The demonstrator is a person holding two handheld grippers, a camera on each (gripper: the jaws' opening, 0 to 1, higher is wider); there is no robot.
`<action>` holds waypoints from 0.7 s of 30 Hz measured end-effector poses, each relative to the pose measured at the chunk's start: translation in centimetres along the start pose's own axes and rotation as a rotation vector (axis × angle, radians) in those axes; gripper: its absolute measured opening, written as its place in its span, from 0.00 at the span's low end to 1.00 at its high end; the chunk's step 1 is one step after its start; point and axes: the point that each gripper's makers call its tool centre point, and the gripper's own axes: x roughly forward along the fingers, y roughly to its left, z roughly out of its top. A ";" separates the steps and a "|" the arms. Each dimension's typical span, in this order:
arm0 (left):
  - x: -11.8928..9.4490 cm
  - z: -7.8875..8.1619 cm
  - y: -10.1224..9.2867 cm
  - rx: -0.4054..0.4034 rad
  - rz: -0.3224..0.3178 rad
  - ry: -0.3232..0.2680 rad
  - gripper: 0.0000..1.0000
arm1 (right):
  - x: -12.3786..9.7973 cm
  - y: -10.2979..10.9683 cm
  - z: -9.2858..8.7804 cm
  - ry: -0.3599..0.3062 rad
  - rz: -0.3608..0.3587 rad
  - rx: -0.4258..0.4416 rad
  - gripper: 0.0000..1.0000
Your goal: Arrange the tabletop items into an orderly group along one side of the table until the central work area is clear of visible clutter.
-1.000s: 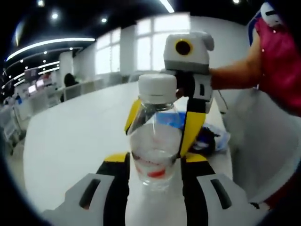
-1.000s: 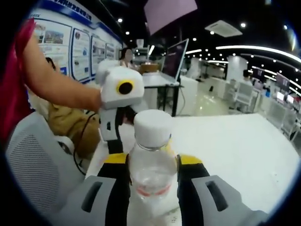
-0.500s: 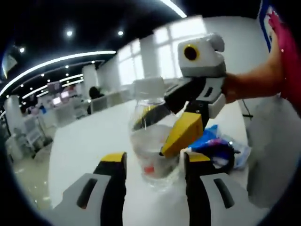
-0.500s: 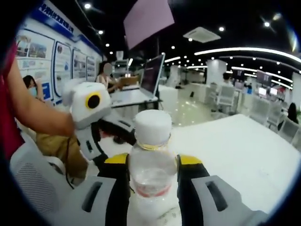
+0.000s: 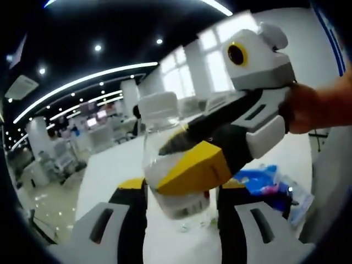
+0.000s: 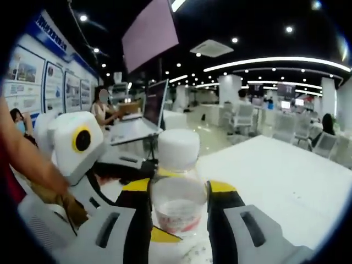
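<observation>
A clear water bottle (image 5: 157, 137) with a white cap, a red label and some water in it stands above the white table (image 5: 110, 176). My right gripper (image 5: 170, 162) reaches in from the right, its yellow fingertips shut on the bottle's body. My left gripper (image 5: 181, 190) is open, its jaws flanking the bottle's lower part with slim gaps. In the right gripper view the bottle (image 6: 177, 203) sits upright, clamped in my right gripper (image 6: 179, 190). The left one's yellow fingertip (image 6: 165, 236) shows low beside it.
A crumpled blue plastic bag (image 5: 269, 184) lies on the table to the right of the bottle. A hand (image 5: 322, 104) holds the right gripper. The white table (image 6: 275, 170) stretches away to the right. A laptop (image 6: 148, 107) stands on a desk behind.
Both views have swung, so the cameras moved. In the left gripper view the right gripper has tipped from upright to nearly level and come closer, the bottle leaning with it. The bottle stays fixed in the right jaws.
</observation>
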 end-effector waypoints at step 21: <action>0.1 0.8 0.2 -0.022 -0.065 -0.017 0.37 | -0.7 -0.5 0.6 -0.007 -0.066 0.087 0.38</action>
